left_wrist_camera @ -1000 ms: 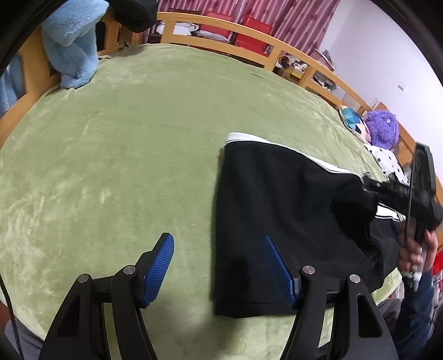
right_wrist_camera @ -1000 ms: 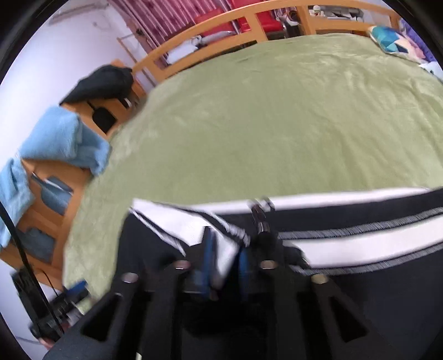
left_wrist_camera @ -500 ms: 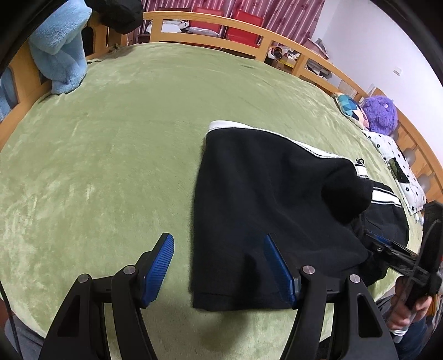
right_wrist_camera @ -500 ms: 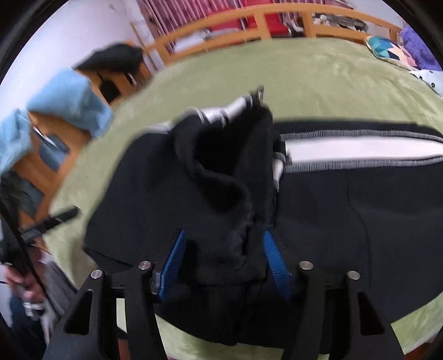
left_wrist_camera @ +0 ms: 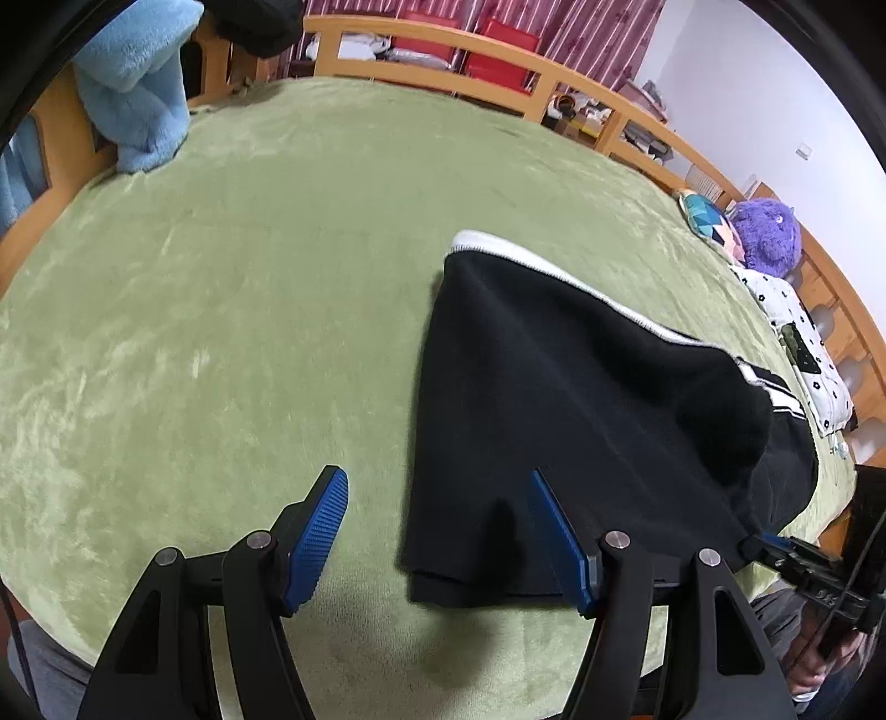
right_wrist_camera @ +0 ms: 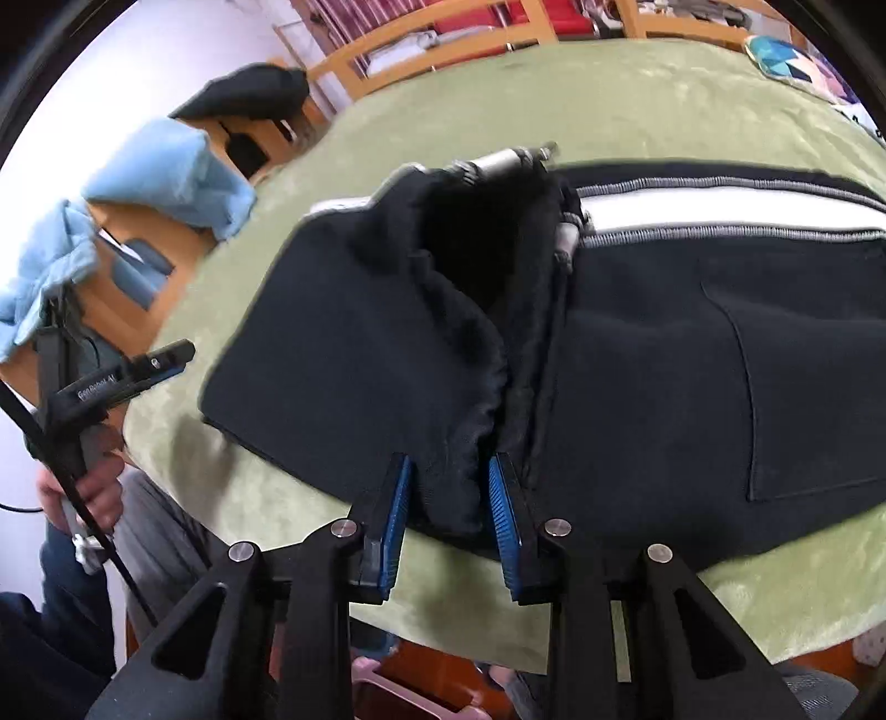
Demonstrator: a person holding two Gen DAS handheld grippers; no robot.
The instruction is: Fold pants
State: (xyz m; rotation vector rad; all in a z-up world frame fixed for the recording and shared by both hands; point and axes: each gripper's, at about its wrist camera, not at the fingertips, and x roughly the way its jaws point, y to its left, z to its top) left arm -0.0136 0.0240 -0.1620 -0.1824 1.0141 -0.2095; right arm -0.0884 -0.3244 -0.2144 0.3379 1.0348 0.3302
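Now soft, limp pants [right_wrist_camera: 637,343] bunched between closing right gripper [right_wrist_camera: 449,518] pads, best taken at hem; left gripper [left_wrist_camera: 437,545] wide, empty.

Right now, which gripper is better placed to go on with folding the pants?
Right, probably. The right gripper, whose jaws have just been closing, has a bunched fold of the pants between its pads. The left gripper is open with nothing gripped; only the pants' corner lies under it.

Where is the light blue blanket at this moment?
The light blue blanket hangs over the wooden bed rail at the green bedspread's far left corner in the left wrist view, just left of a dark garment.
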